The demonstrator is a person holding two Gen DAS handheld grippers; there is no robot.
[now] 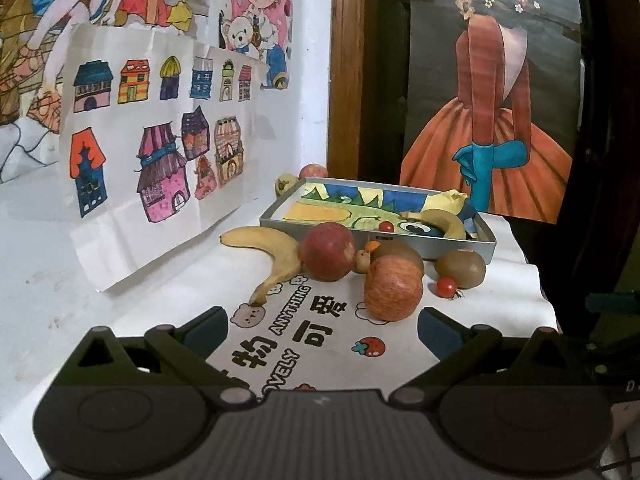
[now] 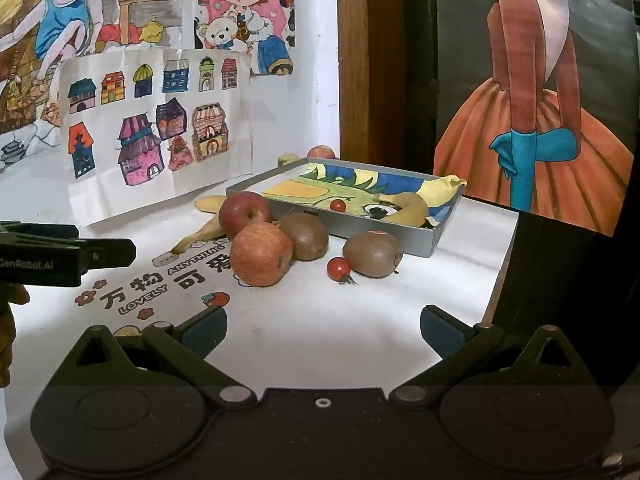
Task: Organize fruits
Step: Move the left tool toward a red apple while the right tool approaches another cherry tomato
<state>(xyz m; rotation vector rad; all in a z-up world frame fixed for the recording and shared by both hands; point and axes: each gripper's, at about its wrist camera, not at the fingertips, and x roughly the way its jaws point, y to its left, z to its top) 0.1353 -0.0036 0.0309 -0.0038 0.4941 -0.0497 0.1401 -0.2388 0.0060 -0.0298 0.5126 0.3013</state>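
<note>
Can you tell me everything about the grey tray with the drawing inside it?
The tray is a shallow grey rectangle with low straight walls that look like metal or painted card. It sits flat at the back of the white table, beyond the loose fruit. A colourful drawing in yellow, green and blue lines its floor, and one corner of the paper curls up over the far rim. Inside lie a banana and a small cherry tomato. One kiwi lies close against its front wall.

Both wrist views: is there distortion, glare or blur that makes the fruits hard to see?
Left wrist view: fisheye bending, dark corners; the near apple is sharp, the tray slightly soft. Right wrist view: same bending, wooden frame curved; bright white table without strong glare; kiwi and cherry tomato are clear.
</note>
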